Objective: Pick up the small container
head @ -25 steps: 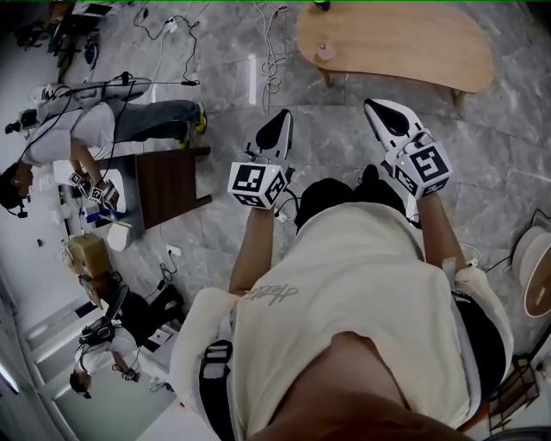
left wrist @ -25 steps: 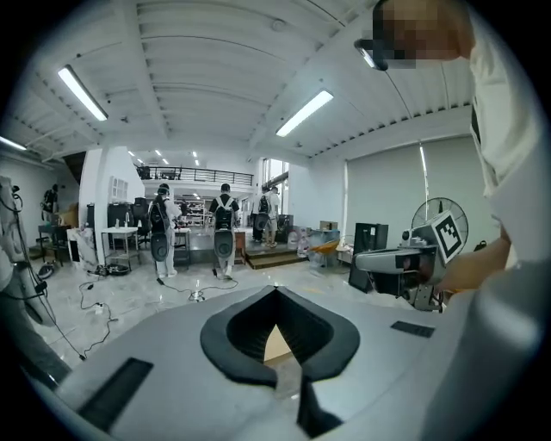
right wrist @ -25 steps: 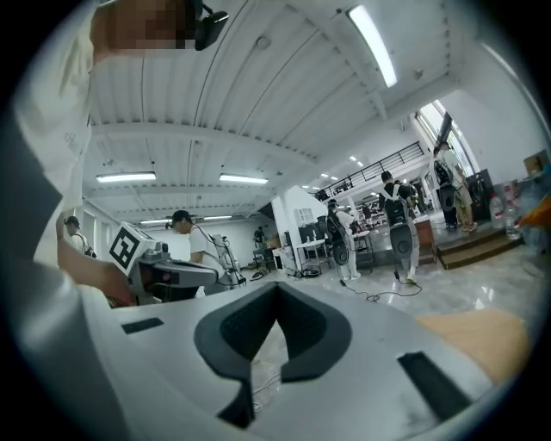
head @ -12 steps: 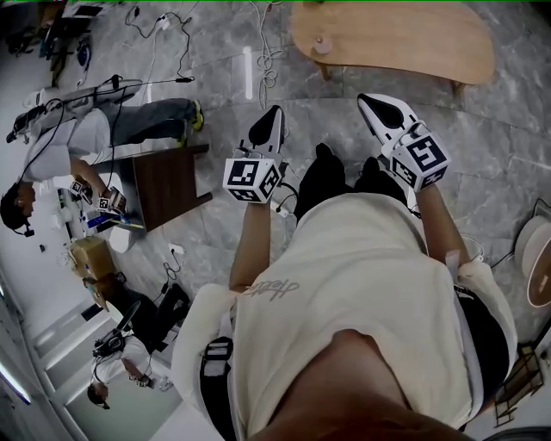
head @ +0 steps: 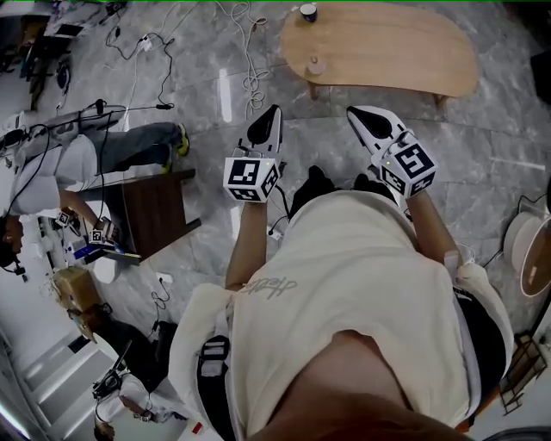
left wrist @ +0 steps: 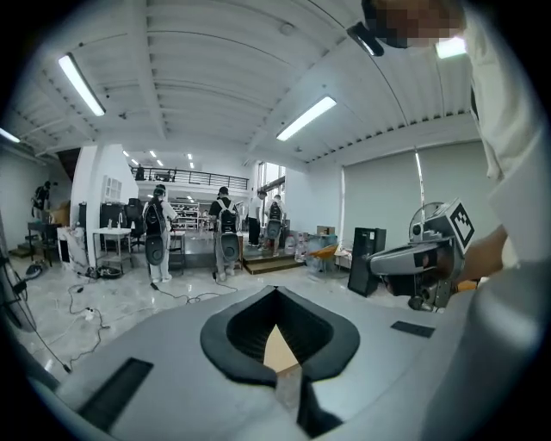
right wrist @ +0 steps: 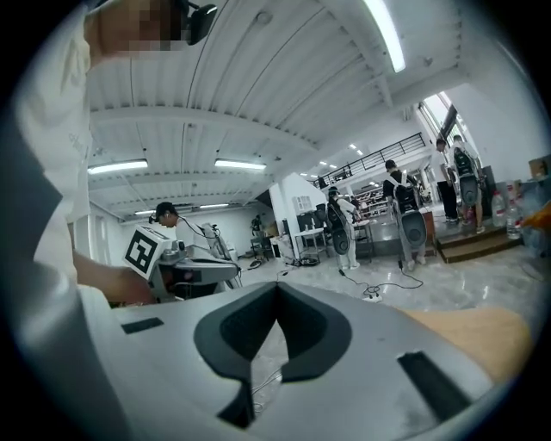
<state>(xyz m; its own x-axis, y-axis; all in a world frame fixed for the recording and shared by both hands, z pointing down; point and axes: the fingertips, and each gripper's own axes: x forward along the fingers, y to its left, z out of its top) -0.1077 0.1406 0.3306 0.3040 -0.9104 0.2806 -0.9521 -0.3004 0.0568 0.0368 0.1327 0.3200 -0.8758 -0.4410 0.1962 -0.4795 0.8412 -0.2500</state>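
On a low wooden table [head: 387, 47] at the top of the head view stands a small pale container [head: 316, 65]; a dark cup [head: 308, 11] sits at its far edge. My left gripper [head: 270, 116] and right gripper [head: 358, 114] are held side by side over the marble floor, short of the table, both pointing at it. In the left gripper view the jaws [left wrist: 275, 289] meet with nothing in them, and a sliver of the table [left wrist: 277, 349] shows through them. The right gripper [right wrist: 275, 284] looks shut and empty too, with the table [right wrist: 473, 332] at lower right.
A dark brown side table [head: 155, 211] stands to the left, with seated people beyond it. Cables [head: 250, 52] trail over the floor left of the wooden table. A round white object [head: 527, 250] is at the right edge. People stand far off in both gripper views.
The person has stepped towards the wooden table, which now sits lower and fuller in the head view. Both grippers moved forward with it, still shut and side by side.
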